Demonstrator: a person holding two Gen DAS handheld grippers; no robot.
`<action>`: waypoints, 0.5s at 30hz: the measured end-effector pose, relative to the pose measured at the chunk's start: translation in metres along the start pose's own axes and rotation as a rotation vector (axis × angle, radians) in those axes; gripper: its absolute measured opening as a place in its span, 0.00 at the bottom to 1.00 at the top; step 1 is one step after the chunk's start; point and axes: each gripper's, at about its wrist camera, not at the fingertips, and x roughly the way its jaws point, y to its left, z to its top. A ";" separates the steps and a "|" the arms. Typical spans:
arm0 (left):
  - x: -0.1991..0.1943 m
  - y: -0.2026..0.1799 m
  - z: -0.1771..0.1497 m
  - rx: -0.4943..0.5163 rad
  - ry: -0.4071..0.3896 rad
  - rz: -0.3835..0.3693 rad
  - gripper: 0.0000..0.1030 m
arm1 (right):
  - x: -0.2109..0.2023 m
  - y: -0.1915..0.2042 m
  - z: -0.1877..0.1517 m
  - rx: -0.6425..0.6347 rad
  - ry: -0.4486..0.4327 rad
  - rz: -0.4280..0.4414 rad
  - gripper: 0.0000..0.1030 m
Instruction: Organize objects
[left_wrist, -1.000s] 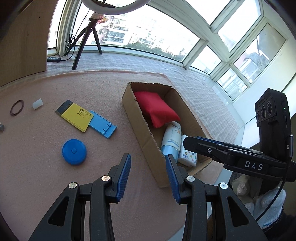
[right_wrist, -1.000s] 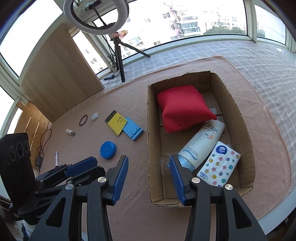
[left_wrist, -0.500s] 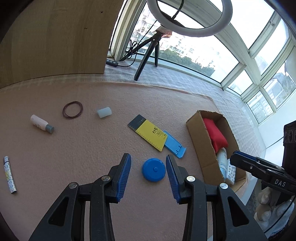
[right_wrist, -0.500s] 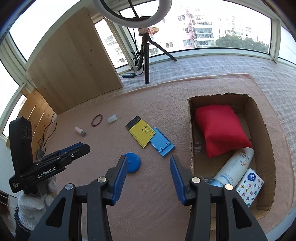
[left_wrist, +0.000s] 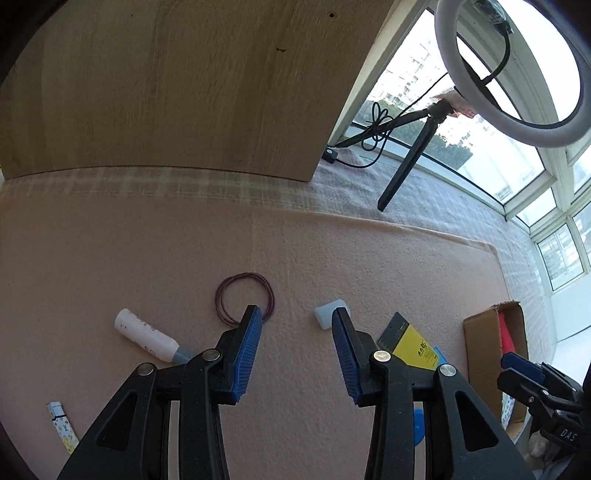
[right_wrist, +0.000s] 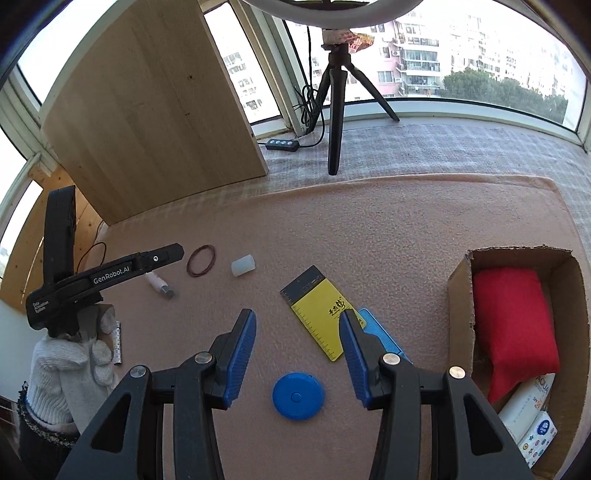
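Observation:
My left gripper (left_wrist: 295, 314) is open, with nothing between its fingers, over the pink mat. A brown rubber band (left_wrist: 243, 297) lies just past its left finger. A small white bottle (left_wrist: 147, 338) is to the left and a translucent cap (left_wrist: 328, 314) is by the right finger. My right gripper (right_wrist: 297, 317) is open above a blue disc (right_wrist: 298, 396), beside a yellow card (right_wrist: 319, 312) and a blue holder (right_wrist: 380, 338). The cardboard box (right_wrist: 458, 288) at the right holds a red cushion (right_wrist: 513, 325), a sunscreen bottle (right_wrist: 528, 402) and a tissue pack (right_wrist: 537, 439).
A wooden board (right_wrist: 147, 110) leans at the back left. A ring-light tripod (right_wrist: 336, 110) and its cable stand behind the mat. A patterned tube (left_wrist: 62, 428) lies near the mat's left edge. A gloved hand (right_wrist: 70, 369) holds the left gripper.
Both grippers have swung left, away from the box. The left one now sits over the rubber band and small bottle, the right one over the blue disc. Both stayed open.

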 end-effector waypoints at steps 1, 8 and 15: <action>0.008 0.006 0.007 -0.023 0.002 -0.002 0.42 | 0.006 0.000 0.001 0.009 0.011 0.004 0.42; 0.067 0.028 0.040 -0.054 0.069 0.034 0.40 | 0.031 -0.006 0.008 0.047 0.054 0.007 0.42; 0.086 0.028 0.039 -0.003 0.101 0.048 0.29 | 0.047 -0.001 0.023 0.035 0.063 -0.003 0.42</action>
